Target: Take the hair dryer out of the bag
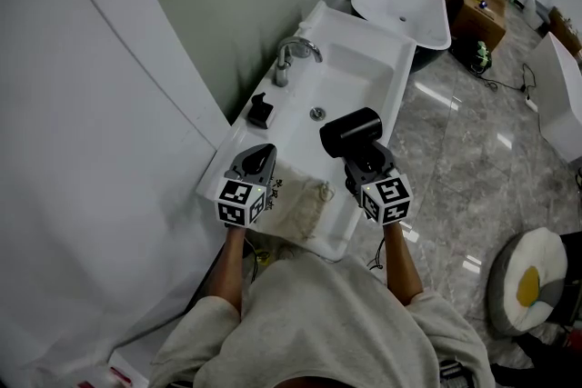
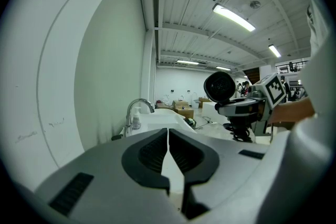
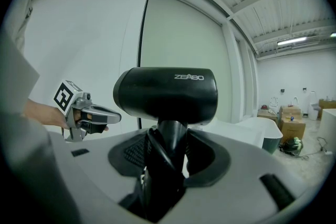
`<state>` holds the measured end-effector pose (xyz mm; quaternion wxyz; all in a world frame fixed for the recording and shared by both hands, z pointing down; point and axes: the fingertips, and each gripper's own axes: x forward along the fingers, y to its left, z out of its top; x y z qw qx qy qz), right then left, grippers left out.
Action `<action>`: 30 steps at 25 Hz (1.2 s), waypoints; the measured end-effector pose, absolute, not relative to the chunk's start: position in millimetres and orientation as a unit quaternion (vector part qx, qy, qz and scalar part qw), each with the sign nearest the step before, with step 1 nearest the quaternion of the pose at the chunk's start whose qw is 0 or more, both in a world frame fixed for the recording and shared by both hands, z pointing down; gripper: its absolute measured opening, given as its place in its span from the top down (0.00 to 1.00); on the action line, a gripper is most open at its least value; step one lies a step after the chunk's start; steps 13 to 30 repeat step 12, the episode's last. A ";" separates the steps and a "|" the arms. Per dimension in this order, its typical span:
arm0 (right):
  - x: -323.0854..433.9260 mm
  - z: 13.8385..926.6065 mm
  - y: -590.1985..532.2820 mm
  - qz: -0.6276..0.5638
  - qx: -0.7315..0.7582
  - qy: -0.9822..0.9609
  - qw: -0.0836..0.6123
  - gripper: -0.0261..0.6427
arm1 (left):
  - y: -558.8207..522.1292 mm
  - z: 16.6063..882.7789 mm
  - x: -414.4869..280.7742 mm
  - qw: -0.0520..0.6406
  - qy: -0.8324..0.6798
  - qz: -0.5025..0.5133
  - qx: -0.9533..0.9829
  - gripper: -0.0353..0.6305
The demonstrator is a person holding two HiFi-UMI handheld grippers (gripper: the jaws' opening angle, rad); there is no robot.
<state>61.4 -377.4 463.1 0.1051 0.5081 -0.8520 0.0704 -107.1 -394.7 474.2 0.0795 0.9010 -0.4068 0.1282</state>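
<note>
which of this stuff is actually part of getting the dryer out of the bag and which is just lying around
In the job:
hair dryer, clamped by its handle in the right gripper
cloth bag on the sink counter
left gripper, shut

Lying about:
faucet
small black object on the counter
bathtub
round cushion on the floor

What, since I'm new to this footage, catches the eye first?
The black hair dryer stands out, gripped by its handle in the right gripper's jaws, above the white washbasin. Beside it the left gripper is shut and empty, with the limp beige cloth bag lying on the basin's near edge.
</note>
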 end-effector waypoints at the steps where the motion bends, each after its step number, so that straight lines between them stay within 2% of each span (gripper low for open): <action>1: 62.1 463.7 -377.4 0.071 0.509 -0.851 0.105 0.70 | -394.8 474.6 -107.0 0.080 -0.407 0.128 0.901 0.92; 30: 67.2 467.6 -378.5 0.073 0.516 -0.847 0.109 0.70 | -394.9 478.8 -102.8 0.081 -0.407 0.131 0.900 0.92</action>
